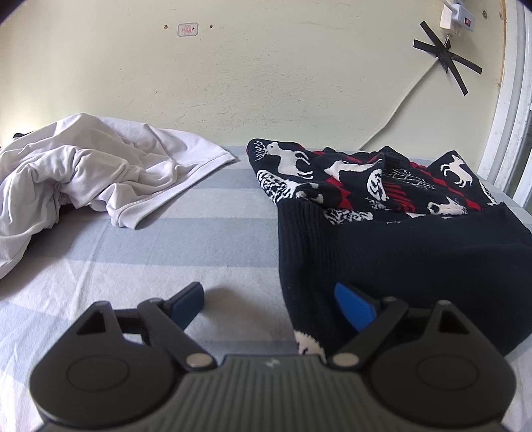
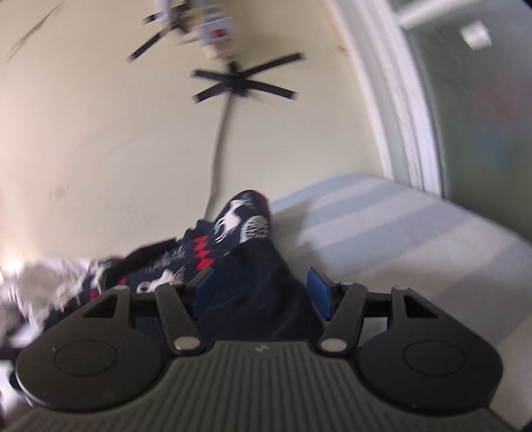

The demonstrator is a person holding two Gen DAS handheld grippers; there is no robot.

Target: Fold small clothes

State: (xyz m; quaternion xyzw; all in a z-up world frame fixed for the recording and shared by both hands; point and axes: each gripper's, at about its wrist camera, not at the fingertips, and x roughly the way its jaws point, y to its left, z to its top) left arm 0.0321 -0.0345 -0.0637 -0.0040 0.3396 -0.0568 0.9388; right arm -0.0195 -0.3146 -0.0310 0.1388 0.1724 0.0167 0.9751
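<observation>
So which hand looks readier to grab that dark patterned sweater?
Right gripper: the navy reindeer-patterned knit sweater already lies between its open fingers. The left gripper only straddles the sweater's edge.

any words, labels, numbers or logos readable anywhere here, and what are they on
No text can be read in either view.
Small sticker on the wall: reddish print, too small to read.
White plug box on the wall: a red mark, no legible lettering; blurred in the right wrist view.
Left tool body: a small pale logo mark, no letters.
Dark sweater: animal pattern only, no words.
</observation>
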